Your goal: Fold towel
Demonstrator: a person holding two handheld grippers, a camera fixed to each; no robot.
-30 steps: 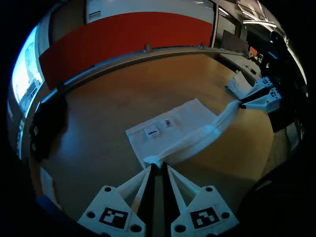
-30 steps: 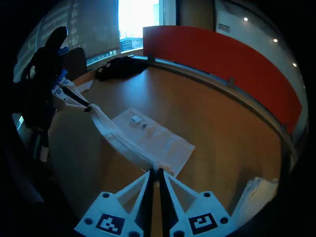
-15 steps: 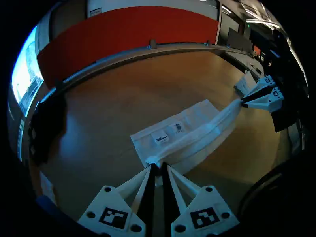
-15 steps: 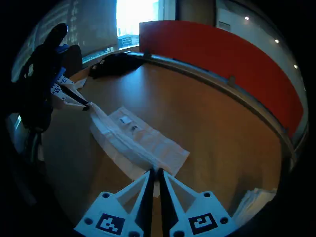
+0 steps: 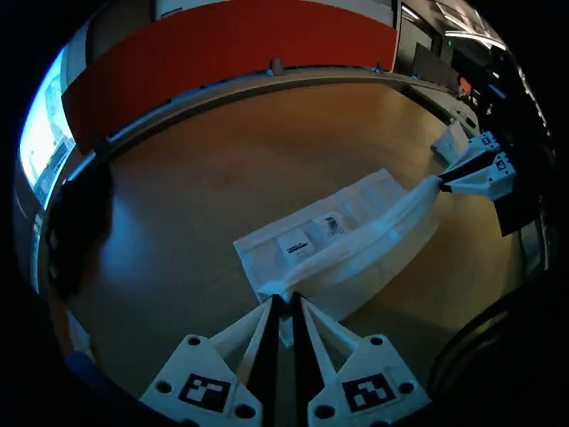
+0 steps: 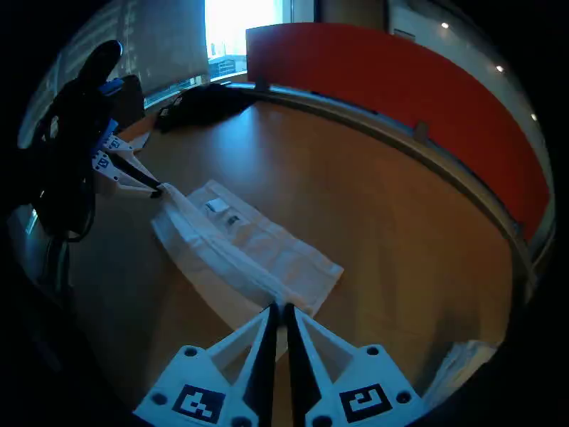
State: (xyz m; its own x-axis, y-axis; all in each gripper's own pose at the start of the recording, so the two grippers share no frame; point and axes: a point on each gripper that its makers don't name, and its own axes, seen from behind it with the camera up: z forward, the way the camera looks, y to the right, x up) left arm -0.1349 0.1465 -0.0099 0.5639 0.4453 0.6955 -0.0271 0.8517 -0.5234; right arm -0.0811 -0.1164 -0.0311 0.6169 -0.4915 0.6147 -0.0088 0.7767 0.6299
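Two hand-held grippers pinch a white towel (image 5: 334, 242) by the ends of one long edge, raising that edge off the table (image 5: 199, 178) while the far half lies flat on the wood. The lifted strip sags between the grips in a shallow curve. The hold looks meant for carrying the near edge across onto the far one, halving the cloth lengthwise. That fold is not yet laid. Two labels (image 5: 295, 245) face up on the flat half.

In the left gripper view, the left hand-held gripper (image 5: 284, 300) has its fingers drawn almost together on a towel corner, which sits right at the fingertips. From there the towel runs toward the right hand-held gripper (image 5: 444, 186), whose tips clamp the opposite corner. The right gripper view mirrors this, with a narrow gap, cloth caught at the tips, and the towel stretching off to the other tool, held by a person in dark clothing (image 6: 71, 142).

Beyond the towel, a stack of pale cloths (image 5: 451, 142) waits near the table's end, a dark bag (image 6: 206, 103) lies by the window (image 6: 242, 28), and a red partition (image 5: 213, 50) lines the far edge.
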